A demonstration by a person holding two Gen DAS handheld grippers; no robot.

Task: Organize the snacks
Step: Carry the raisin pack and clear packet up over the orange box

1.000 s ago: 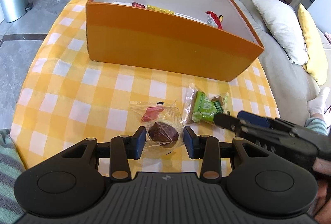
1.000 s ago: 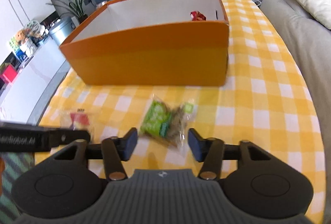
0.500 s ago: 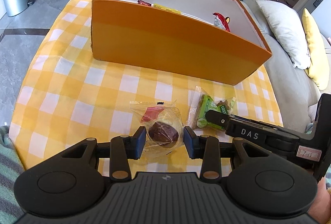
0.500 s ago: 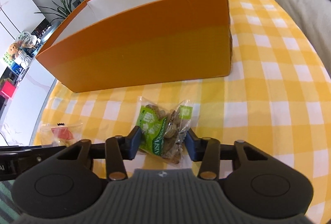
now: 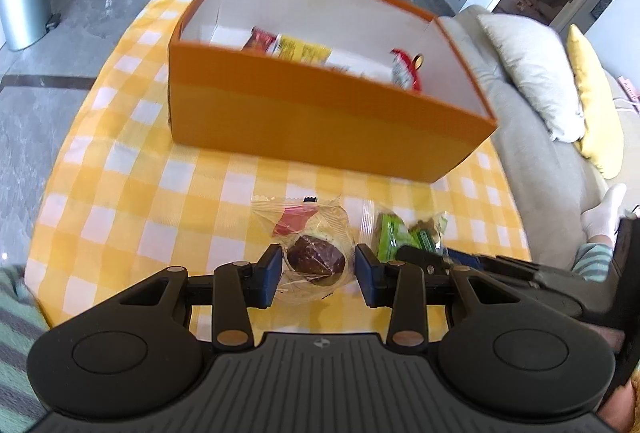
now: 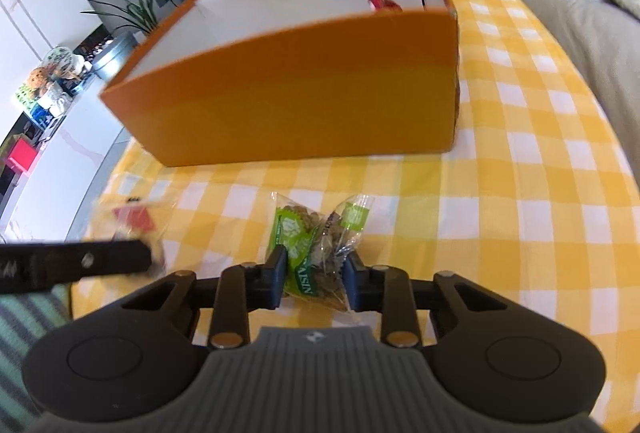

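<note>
On the checked cloth, the left gripper [image 5: 316, 269] clamps the chocolate snack [image 5: 316, 260]. The right gripper [image 6: 314, 279], jaws just closing, pinches the raisin packet [image 6: 316, 253]. Next, I judge, both lift into the orange box [image 5: 320, 113].

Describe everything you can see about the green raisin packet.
The green raisin packet is a small clear plastic pouch with green printed labels and brownish raisins inside. It looks crinkled, pinched at the sides between the pads of the right hand-held gripper, whose jaws have just been closing. It sits above the yellow checked tablecloth, before the orange box.
</note>
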